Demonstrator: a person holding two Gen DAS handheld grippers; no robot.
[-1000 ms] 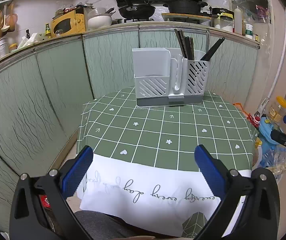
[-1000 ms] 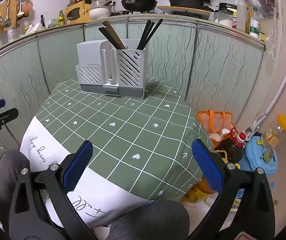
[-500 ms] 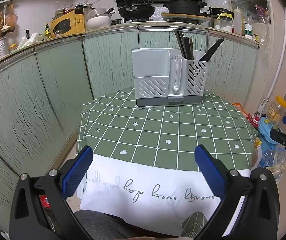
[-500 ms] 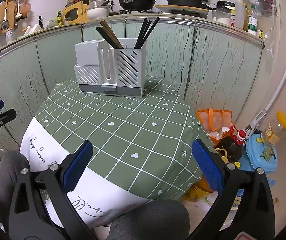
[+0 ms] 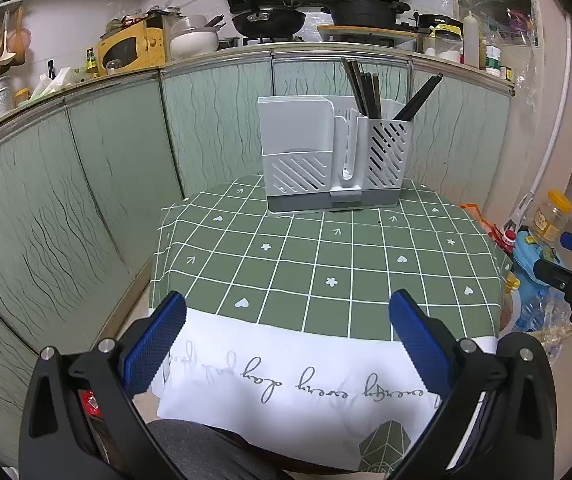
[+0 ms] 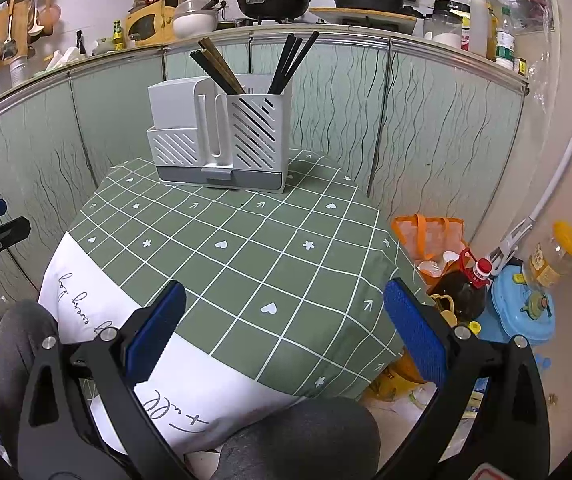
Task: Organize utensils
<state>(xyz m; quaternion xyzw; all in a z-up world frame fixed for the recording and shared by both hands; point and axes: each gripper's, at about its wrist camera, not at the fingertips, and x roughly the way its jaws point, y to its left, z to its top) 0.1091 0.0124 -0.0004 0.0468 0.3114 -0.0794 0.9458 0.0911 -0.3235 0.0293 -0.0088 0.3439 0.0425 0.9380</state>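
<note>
A grey slotted utensil holder (image 5: 334, 160) stands at the far side of the table with the green checked cloth (image 5: 326, 264); it also shows in the right wrist view (image 6: 221, 140). Dark chopsticks (image 5: 366, 88) stand upright in its right compartments, in two bunches in the right wrist view (image 6: 286, 64). My left gripper (image 5: 286, 340) is open and empty over the table's near edge. My right gripper (image 6: 281, 332) is open and empty over the near right corner. Both are far from the holder.
Green cabinet fronts (image 5: 85, 184) wrap behind and left of the table. To the right on the floor are an orange bag (image 6: 430, 236), a dark oil bottle (image 6: 466, 284), a blue lid (image 6: 522, 308) and a jar (image 6: 554, 256). The person's knees (image 6: 298, 436) sit below the table edge.
Both grippers stay open and nearly still. The right wrist view has shifted slightly, so the holder sits a little further left.
</note>
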